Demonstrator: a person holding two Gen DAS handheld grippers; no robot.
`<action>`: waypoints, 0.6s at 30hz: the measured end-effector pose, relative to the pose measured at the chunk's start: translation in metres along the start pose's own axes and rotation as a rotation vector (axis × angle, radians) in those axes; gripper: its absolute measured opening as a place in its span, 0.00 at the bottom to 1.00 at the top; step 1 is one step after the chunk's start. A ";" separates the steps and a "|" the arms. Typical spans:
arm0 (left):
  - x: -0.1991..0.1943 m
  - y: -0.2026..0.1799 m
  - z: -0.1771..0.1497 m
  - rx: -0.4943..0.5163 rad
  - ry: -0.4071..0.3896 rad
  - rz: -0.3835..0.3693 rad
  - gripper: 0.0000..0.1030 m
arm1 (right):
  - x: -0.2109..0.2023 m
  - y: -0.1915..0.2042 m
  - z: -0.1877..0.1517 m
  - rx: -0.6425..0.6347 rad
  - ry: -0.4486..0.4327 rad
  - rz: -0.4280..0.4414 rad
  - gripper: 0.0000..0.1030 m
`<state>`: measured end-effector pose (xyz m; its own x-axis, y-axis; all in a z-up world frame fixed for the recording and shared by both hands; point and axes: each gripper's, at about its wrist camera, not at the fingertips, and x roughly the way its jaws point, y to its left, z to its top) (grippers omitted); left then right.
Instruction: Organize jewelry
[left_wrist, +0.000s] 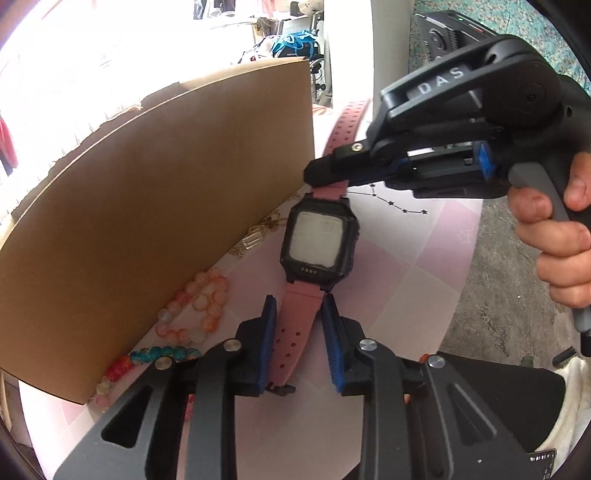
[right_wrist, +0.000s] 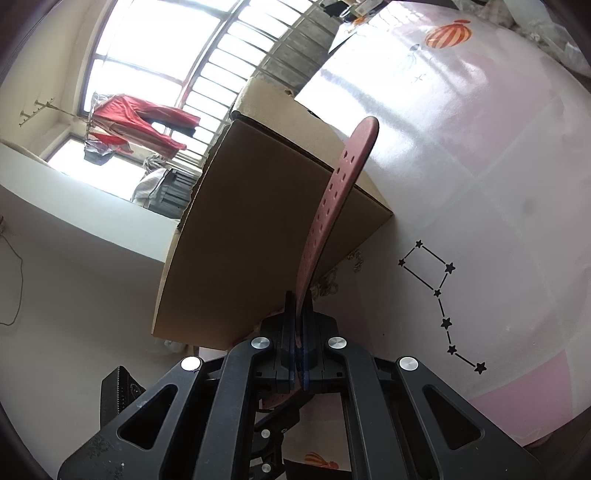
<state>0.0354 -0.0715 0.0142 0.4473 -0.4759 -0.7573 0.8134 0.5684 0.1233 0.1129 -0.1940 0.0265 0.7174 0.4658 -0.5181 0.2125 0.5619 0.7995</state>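
Hiding part of the beaded bracelets (left_wrist: 192, 317) on the bench (left_wrist: 406, 266), the brown cardboard box (left_wrist: 166, 206) flanks the pink-strapped black square watch (left_wrist: 319, 240), clamped by the right hand-held gripper (left_wrist: 325, 173), its lower strap between the left hand-held gripper (left_wrist: 299, 314)'s parted pads.

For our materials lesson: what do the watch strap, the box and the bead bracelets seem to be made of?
Pink watch strap: probably matte silicone or rubber; it bends smoothly and has punched holes. Box: brown corrugated cardboard, dull, with a rough torn top edge. Bead bracelets: glossy, translucent beads, glass or plastic, which cannot be told.
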 end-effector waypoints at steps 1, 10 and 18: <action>-0.001 -0.004 -0.002 0.003 0.001 0.008 0.20 | -0.001 -0.001 0.000 0.007 0.007 0.006 0.01; -0.006 0.052 -0.002 -0.394 0.081 -0.612 0.18 | -0.007 -0.014 0.000 0.000 0.039 -0.033 0.13; 0.032 0.096 -0.017 -0.693 0.215 -0.650 0.13 | 0.006 -0.007 -0.002 -0.052 0.050 -0.077 0.21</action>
<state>0.1217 -0.0210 -0.0094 -0.1452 -0.7428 -0.6535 0.4480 0.5396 -0.7129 0.1148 -0.1938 0.0172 0.6663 0.4525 -0.5928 0.2301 0.6314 0.7406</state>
